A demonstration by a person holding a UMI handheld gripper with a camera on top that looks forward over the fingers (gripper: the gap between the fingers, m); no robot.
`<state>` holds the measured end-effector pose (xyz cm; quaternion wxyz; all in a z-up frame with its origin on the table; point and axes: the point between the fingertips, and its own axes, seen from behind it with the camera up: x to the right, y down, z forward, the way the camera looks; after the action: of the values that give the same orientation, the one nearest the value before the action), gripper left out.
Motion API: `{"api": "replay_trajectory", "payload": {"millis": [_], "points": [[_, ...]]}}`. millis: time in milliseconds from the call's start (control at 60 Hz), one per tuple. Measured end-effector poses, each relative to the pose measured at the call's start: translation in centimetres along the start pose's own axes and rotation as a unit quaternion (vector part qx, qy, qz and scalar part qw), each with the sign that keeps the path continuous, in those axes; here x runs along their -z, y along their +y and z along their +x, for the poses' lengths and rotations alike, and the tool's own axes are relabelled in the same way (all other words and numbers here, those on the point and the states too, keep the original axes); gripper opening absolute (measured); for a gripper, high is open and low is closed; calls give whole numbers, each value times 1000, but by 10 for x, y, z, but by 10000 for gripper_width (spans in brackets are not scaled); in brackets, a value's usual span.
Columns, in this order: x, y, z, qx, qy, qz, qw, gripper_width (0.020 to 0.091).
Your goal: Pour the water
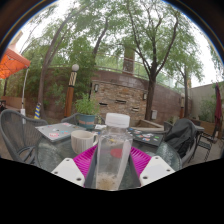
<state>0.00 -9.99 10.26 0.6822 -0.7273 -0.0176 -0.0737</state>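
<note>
A clear plastic water bottle (113,152) with a white cap stands upright between my gripper's (112,165) two fingers. The magenta pads (84,160) press against its sides, so the gripper is shut on the bottle. The bottle looks lifted, with the table below and beyond it. A white cup (83,140) stands on the glass table just beyond the left finger. The lower part of the bottle is hidden between the fingers.
A glass patio table (55,133) lies ahead, with a dark metal chair (20,135) at the left and a dark bag or grill cover (180,138) at the right. A potted plant (88,110), a stone wall and trees stand farther back.
</note>
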Motion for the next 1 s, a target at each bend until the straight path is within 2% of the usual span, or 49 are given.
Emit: {"api": "replay_trajectory", "payload": {"millis": [17,83,183,300,383,533,667,783,900,917,1000], "points": [[-2,3,0,0,3,-2,1000,516],[-6,3,2,-27,12,9,1000,490],[-10,6,-4,-48,3,8,999,489],[-11,12,-6,-73,-14,-16,997,487],[-12,14,-4,-78,-16,-24,997,432],[-27,7,-10,12,-27,-38,999,370],[-70,-27,3,207,2,-15,978,368],[-119,-50,4,439,11,-4,898,367],[-151,-65,-9,687,29,24,726,365],[-156,-73,-6,713,15,25,700,365],[-167,-73,-13,801,10,39,597,366]]}}
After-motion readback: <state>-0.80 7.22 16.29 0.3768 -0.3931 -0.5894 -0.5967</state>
